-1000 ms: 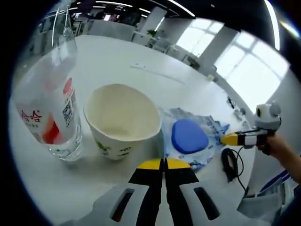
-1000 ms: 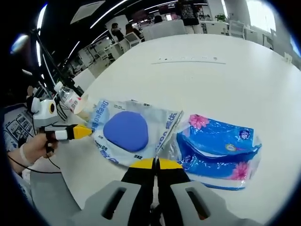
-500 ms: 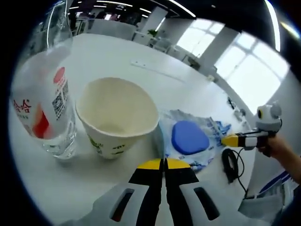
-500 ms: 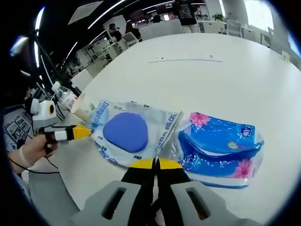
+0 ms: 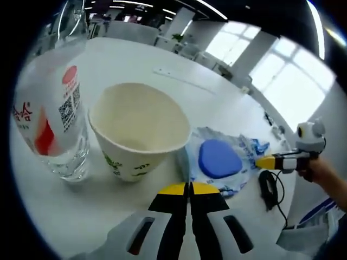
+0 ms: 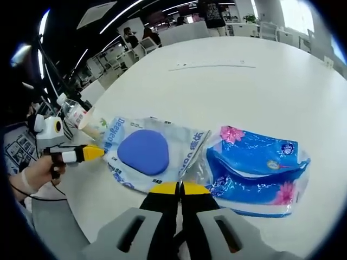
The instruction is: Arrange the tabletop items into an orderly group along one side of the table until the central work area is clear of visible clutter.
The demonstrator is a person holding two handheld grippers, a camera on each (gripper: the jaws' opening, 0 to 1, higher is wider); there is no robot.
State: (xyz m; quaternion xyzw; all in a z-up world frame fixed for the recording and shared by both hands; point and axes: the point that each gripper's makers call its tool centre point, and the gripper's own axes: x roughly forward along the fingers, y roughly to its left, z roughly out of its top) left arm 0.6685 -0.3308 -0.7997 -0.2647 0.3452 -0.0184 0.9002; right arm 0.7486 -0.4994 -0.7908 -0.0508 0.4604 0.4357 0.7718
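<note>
In the left gripper view, a clear water bottle (image 5: 51, 116) with a red label stands at the left, with a cream paper cup (image 5: 138, 135) beside it. Beyond the cup lies a wet-wipe pack (image 5: 219, 160) with a blue lid. My left gripper (image 5: 189, 189) is shut just short of the cup, holding nothing. The right gripper (image 5: 260, 161) enters from the right, at the pack's edge. In the right gripper view, the wet-wipe pack (image 6: 149, 154) and a blue tissue pack (image 6: 257, 170) lie side by side. My right gripper (image 6: 179, 188) is shut just before them. The left gripper (image 6: 92, 153) shows at the left.
The white table (image 6: 227, 92) stretches far behind the packs. A black cable (image 5: 269, 189) lies near the table edge by a person's hand (image 5: 325, 173). Desks and people fill the office background.
The left view has shifted slightly, with cup and bottle now a bit closer and more central. The right view has barely moved. Both grippers stay shut.
</note>
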